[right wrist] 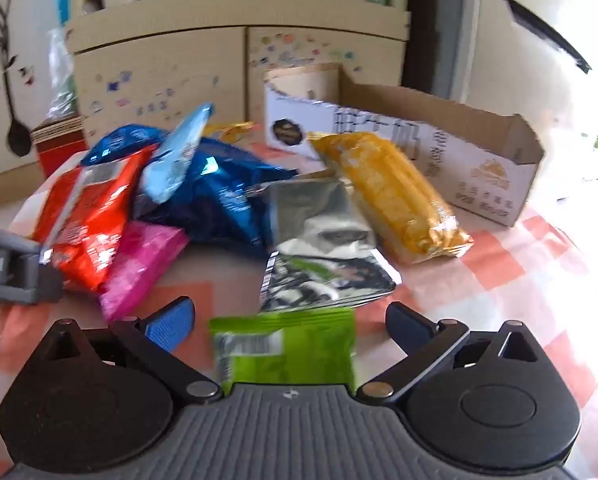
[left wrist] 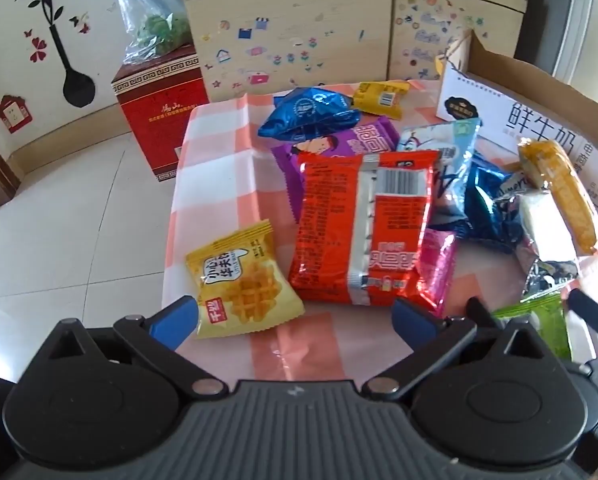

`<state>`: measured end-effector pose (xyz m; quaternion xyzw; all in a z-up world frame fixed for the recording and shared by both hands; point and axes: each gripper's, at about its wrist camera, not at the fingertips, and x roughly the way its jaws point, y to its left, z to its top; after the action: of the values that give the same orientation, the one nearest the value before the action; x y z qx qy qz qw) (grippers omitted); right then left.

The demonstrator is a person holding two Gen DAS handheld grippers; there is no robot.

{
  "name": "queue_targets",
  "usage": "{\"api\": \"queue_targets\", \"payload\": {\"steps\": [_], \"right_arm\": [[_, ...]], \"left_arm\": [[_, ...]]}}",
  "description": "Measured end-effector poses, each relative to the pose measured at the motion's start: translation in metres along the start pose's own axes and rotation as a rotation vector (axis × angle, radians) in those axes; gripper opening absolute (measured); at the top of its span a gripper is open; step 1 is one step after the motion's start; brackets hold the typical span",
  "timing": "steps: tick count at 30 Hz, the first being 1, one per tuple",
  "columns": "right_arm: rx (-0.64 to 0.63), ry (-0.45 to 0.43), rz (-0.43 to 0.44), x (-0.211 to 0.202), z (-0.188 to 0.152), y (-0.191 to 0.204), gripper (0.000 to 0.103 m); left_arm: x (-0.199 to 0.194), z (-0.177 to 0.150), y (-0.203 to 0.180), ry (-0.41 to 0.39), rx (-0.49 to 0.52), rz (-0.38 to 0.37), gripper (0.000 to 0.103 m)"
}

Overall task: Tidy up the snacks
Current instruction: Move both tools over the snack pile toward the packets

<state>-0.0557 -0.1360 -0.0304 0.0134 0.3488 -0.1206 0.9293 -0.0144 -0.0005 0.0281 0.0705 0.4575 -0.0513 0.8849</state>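
1. The left gripper (left wrist: 295, 320) hovers over the counter's (left wrist: 219, 152) near edge, fingers spread wide and grasping nothing; the yellow waffle packet (left wrist: 241, 286) lies just ahead of the left finger.
2. The right gripper (right wrist: 291, 324) is likewise released, with the green packet (right wrist: 287, 348) lying between its fingers, untouched.
3. The red packet (left wrist: 363, 236) tops the snack pile mid-counter.
4. The open cardboard box (right wrist: 479, 168) stands at the far right corner, the orange packet (right wrist: 395, 196) leaning beside it.
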Motion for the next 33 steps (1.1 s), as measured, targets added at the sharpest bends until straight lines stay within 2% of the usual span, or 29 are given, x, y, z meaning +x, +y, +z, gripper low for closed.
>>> {"api": "queue_targets", "payload": {"steps": [9,14,16,19,24,29,33], "right_arm": [[-0.043,0.108,0.063,-0.007,-0.003,-0.011,0.103],[-0.085,0.167,0.093,0.004,-0.021,-0.022,0.103],[-0.095,0.163,0.032,-0.001,-0.021,-0.017,0.103],[-0.086,0.110,-0.051,-0.012,-0.020,-0.021,0.103],[-0.101,0.065,-0.175,-0.029,-0.005,-0.025,0.103],[-0.083,0.036,-0.238,-0.040,0.006,-0.032,0.103],[-0.031,0.055,-0.208,-0.047,0.017,-0.035,0.103]], "left_arm": [[-0.012,-0.001,-0.010,-0.025,0.048,-0.015,0.102],[-0.018,-0.005,-0.015,-0.041,0.074,-0.020,0.102],[-0.021,-0.006,-0.016,-0.046,0.077,-0.025,0.102],[-0.026,-0.006,-0.015,-0.057,0.075,-0.034,0.102],[-0.038,-0.004,-0.015,-0.093,0.076,-0.041,0.102],[-0.048,-0.001,-0.012,-0.115,0.076,-0.043,0.102],[-0.054,0.001,-0.010,-0.128,0.069,-0.049,0.102]]}}
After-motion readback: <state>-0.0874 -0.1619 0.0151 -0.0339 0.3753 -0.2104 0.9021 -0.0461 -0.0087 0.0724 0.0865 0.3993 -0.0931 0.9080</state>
